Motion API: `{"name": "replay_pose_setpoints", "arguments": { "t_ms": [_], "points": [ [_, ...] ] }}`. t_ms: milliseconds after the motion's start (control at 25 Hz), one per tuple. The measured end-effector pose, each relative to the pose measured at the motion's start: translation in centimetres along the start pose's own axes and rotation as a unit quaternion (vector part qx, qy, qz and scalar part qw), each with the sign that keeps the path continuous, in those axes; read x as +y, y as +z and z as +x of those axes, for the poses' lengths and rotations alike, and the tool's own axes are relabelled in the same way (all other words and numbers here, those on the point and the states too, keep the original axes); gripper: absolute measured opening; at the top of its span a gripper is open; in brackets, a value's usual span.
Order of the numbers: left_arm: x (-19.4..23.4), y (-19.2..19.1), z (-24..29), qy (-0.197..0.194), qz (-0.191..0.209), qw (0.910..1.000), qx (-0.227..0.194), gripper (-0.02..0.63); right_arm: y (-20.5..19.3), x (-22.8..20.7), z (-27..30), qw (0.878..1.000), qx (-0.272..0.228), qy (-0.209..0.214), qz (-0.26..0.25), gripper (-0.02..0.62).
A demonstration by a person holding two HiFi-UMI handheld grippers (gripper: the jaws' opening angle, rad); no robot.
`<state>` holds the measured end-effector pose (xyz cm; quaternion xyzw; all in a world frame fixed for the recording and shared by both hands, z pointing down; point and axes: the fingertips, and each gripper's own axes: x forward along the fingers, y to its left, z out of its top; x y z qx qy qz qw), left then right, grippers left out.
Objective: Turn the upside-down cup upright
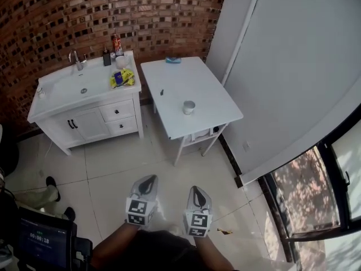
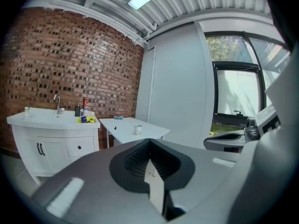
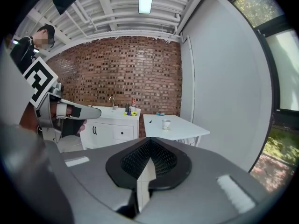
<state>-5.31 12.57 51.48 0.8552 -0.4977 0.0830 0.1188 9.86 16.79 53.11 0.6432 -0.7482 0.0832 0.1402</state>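
A small pale cup (image 1: 189, 107) stands near the right front edge of a white table (image 1: 203, 83); from this far I cannot tell which way up it is. It also shows small in the left gripper view as the cup (image 2: 137, 129) and in the right gripper view as the cup (image 3: 166, 124). Both grippers hover over the tiled floor, well short of the table. My left gripper (image 1: 148, 179) has its jaws together with nothing between them, and so does my right gripper (image 1: 196, 189). Each gripper view shows closed, empty jaws: left gripper (image 2: 149, 143), right gripper (image 3: 149, 142).
A white sink cabinet (image 1: 84, 117) stands left of the table, with bottles (image 1: 115, 45) and a yellow packet (image 1: 123, 78) on top. A blue item (image 1: 173, 60) and a small black item (image 1: 161, 92) lie on the table. A screen (image 1: 42, 239) and someone's shoes (image 1: 53, 184) are at left.
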Motion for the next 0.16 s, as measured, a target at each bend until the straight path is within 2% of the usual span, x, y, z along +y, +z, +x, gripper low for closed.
{"name": "replay_pose_setpoints", "arguments": {
  "t_ms": [160],
  "points": [
    [-0.70,0.01,0.20,0.000,0.008,1.0000,-0.001,-0.005,-0.46,-0.18,-0.16,1.000,0.005,0.003,-0.003,0.012]
  ]
}}
